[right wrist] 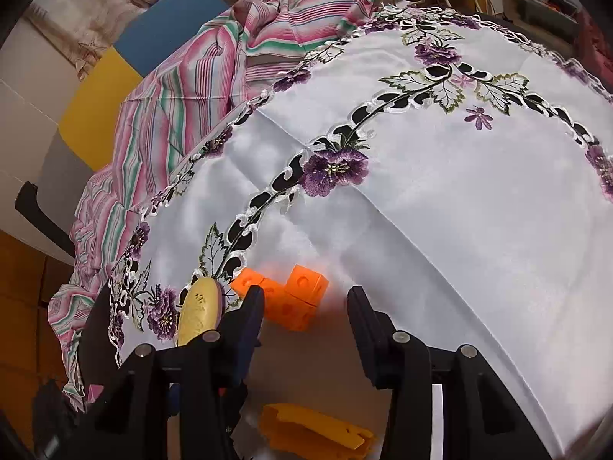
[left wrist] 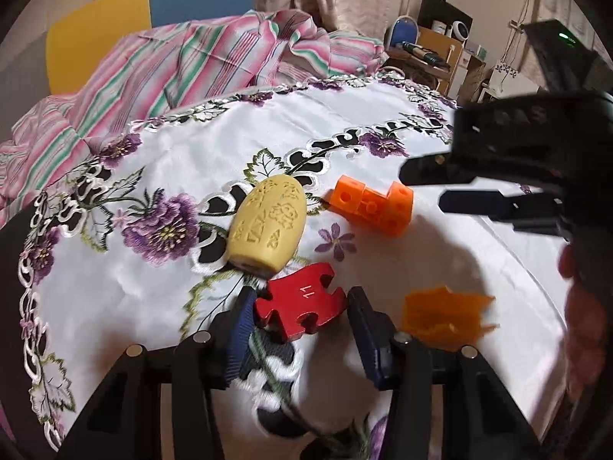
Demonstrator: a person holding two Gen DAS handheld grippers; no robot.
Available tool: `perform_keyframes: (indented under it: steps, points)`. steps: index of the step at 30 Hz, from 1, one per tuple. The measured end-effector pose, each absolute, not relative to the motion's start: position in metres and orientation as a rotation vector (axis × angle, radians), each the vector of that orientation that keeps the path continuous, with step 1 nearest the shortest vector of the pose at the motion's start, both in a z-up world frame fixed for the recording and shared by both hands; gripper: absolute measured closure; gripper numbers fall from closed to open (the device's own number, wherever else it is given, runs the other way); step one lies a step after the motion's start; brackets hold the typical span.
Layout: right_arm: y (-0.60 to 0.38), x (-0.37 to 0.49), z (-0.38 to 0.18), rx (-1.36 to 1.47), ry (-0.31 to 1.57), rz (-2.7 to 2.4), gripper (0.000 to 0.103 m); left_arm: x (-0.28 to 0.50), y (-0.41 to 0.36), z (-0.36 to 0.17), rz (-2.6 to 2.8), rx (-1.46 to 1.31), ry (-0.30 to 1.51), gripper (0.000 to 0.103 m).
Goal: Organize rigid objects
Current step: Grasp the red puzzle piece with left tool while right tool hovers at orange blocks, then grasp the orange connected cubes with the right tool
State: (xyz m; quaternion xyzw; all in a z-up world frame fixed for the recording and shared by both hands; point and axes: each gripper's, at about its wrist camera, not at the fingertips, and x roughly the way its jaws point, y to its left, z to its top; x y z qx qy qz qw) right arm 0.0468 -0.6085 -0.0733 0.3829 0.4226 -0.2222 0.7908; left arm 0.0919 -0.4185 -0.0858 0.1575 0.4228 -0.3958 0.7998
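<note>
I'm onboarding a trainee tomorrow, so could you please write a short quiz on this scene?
1. True or false: the left claw has the red puzzle piece between its fingers.
2. Which lies beside the yellow egg? A: orange blocks; B: a spoon; C: a cup.
3. What covers the table?

Key: 1 true. 2 A. 3 An embroidered white cloth with purple flowers.

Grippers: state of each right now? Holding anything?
Left claw: jaws either side of the red puzzle piece, gap on one side, so open, not gripping.
Right claw: open, empty, above the orange block.
</note>
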Motion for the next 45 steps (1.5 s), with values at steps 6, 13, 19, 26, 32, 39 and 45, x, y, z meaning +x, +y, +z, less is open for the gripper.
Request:
perform_keyframes:
  steps: [6, 13, 19, 26, 32, 39, 45]
  points:
    - [-0.598, 0.060, -0.067, 0.724, 0.909, -0.457, 0.042, 0.089, -0.376, -0.074, -0.801, 0.258, 0.892, 0.054]
    - [-0.578, 0.087, -0.071, 0.538, 0.984, -0.426, 0.040, 0.084, -0.335, -0.087, -0.727, 0.272, 0.889, 0.054]
    - [-0.567, 0.098, -0.076, 0.378, 1.019, -0.423, 0.046, 0.088, -0.327, -0.089, -0.744, 0.217, 0.882, 0.054]
    - [-0.552, 0.103, -0.077, 0.204, 1.054, -0.420, 0.064, 0.088, -0.322, -0.090, -0.758, 0.188, 0.879, 0.054]
    - [-0.544, 0.101, -0.070, 0.202, 1.038, -0.379, 0.100, 0.089, -0.319, -0.089, -0.772, 0.161, 0.884, 0.054]
    - [-0.577, 0.084, -0.059, 0.424, 0.942, -0.420, 0.078, 0.088, -0.320, -0.089, -0.771, 0.167, 0.880, 0.053]
    - [-0.585, 0.089, -0.062, 0.482, 0.934, -0.404, 0.055, 0.090, -0.317, -0.089, -0.784, 0.141, 0.885, 0.053]
